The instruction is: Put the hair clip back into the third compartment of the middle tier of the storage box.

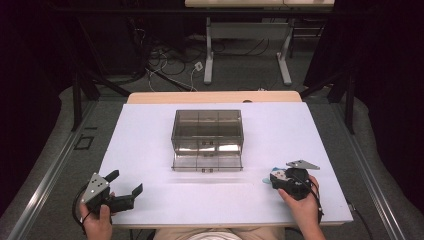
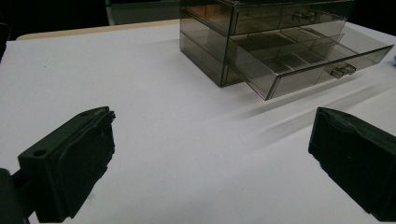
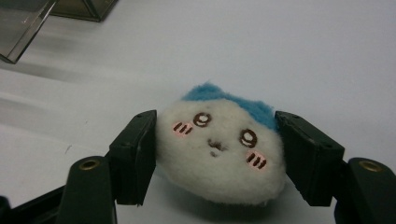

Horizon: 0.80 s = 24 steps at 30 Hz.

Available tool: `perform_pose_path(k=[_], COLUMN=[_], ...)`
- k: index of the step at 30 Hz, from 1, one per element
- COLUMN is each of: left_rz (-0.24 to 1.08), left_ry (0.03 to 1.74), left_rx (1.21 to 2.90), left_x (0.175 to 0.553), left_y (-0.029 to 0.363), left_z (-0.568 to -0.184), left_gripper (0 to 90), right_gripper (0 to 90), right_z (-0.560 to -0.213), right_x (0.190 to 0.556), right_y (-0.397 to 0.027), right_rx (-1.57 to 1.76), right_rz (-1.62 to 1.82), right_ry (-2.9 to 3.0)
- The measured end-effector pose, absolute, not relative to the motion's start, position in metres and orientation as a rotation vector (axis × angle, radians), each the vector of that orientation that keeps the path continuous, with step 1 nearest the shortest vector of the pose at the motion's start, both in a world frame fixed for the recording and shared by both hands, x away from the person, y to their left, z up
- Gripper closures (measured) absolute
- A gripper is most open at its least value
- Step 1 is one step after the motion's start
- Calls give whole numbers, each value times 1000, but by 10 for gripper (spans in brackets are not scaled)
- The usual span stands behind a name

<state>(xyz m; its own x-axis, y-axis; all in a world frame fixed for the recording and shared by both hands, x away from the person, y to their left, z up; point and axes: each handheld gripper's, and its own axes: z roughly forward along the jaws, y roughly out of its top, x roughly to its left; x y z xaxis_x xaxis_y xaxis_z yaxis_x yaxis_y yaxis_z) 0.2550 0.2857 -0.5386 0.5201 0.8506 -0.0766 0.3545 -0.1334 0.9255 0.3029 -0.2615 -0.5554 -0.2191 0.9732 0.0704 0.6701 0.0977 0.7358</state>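
Left gripper [image 1: 125,183] rests on the counter [image 1: 150,145], jaws wide apart; drawer organiser [image 1: 207,137] ahead, bottom drawer [image 2: 317,65] pulled out. Right gripper [image 3: 215,154] has its jaws closed against a white-and-blue plush toy [image 3: 222,149]

Between the jaws of the right gripper [image 3: 215,154]: a plush toy [image 3: 219,149], lying on the table [image 1: 150,150], jaws touching both its sides. Ahead and to the left of it, near the table's middle: a drawer box [image 1: 207,132], bottom drawer [image 1: 207,162] pulled out. Ahead and to the right of the left gripper [image 1: 125,182]: the same box, well apart
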Motion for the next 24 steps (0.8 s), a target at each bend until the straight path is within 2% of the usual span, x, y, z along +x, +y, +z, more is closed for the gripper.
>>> perform_pose_path(k=[24], left_rz=[592], left_ry=[1021], left_rx=[1725], left_x=[255], left_y=[286], left_z=[-539], left_gripper=[4], right_gripper=[324], right_z=[-553], right_x=[297], right_y=[-264], right_rx=[1565], right_rz=[989], right_ry=[1894])
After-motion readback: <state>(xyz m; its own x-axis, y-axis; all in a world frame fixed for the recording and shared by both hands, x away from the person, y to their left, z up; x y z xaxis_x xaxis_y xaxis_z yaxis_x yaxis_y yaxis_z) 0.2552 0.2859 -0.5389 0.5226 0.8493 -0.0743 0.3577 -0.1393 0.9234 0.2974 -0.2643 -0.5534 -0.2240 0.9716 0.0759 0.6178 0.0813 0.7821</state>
